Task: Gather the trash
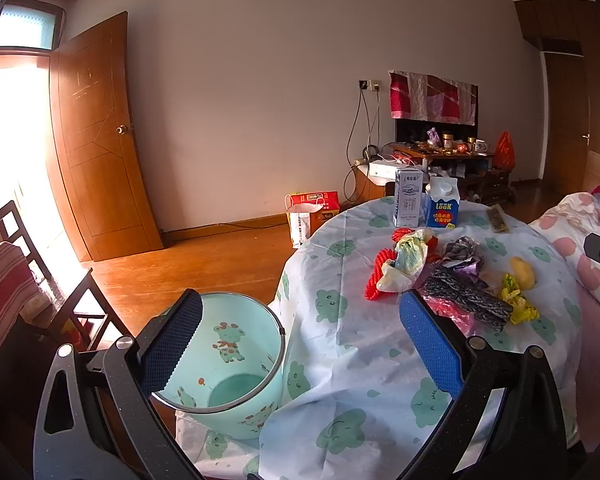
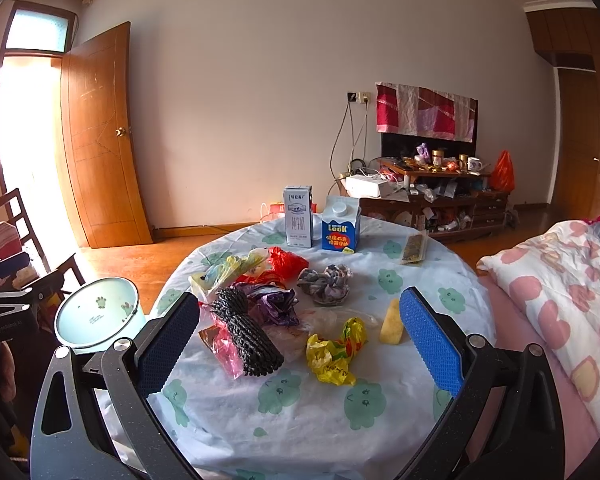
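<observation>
Trash lies on the round table [image 2: 300, 420]: a black foam net [image 2: 246, 332], a yellow wrapper [image 2: 334, 354], a yellow peel [image 2: 392, 324], purple bags [image 2: 274, 300], red net [image 2: 286, 262], a crumpled grey bag [image 2: 326, 282]. A mint bin [image 1: 224, 360] stands on the floor left of the table, empty inside; it also shows in the right wrist view [image 2: 96, 312]. My left gripper [image 1: 300, 344] is open and empty, between bin and table edge. My right gripper [image 2: 300, 336] is open and empty, above the table's near side, with the trash pile between its fingers.
Two cartons, white [image 2: 299, 222] and blue [image 2: 340, 226], stand at the table's far side beside a snack bar [image 2: 414, 248]. A bed with pink-patterned quilt [image 2: 560, 288] is at the right. A dark chair [image 1: 40, 280] is at the left. A cluttered cabinet [image 2: 440, 196] stands against the far wall.
</observation>
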`<state>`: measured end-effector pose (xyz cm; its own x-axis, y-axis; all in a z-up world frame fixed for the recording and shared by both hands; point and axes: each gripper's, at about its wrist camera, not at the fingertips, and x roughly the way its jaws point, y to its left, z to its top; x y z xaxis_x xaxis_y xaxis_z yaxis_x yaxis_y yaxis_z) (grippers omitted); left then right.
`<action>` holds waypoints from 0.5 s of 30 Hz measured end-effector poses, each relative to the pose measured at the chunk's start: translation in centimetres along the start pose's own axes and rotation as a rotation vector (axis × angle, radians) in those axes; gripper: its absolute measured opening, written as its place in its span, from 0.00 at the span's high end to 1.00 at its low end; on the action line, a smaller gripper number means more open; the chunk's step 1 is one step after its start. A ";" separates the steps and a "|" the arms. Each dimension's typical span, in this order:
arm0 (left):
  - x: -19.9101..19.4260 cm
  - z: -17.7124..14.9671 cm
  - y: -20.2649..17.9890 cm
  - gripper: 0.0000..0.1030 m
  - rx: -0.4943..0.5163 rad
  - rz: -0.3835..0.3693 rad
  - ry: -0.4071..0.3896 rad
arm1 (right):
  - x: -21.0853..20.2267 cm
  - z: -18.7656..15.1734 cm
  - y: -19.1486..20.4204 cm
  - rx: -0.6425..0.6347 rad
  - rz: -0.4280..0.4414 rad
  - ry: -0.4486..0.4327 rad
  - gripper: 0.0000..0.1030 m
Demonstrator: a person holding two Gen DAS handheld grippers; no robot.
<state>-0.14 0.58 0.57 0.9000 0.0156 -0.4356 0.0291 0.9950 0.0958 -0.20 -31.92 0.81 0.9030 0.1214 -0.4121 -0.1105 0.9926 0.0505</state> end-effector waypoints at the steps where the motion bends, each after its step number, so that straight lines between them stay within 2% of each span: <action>1: 0.0 0.0 0.0 0.06 0.000 0.000 -0.001 | 0.0 0.0 -0.1 0.001 0.002 0.003 0.04; 15: 0.3 0.0 0.1 0.06 -0.004 0.002 0.002 | 0.2 -0.1 -0.1 0.002 0.002 0.008 0.04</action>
<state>0.10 0.72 0.47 0.8994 0.0181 -0.4368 0.0251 0.9954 0.0930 -0.07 -31.95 0.62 0.8995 0.1234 -0.4192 -0.1115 0.9924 0.0529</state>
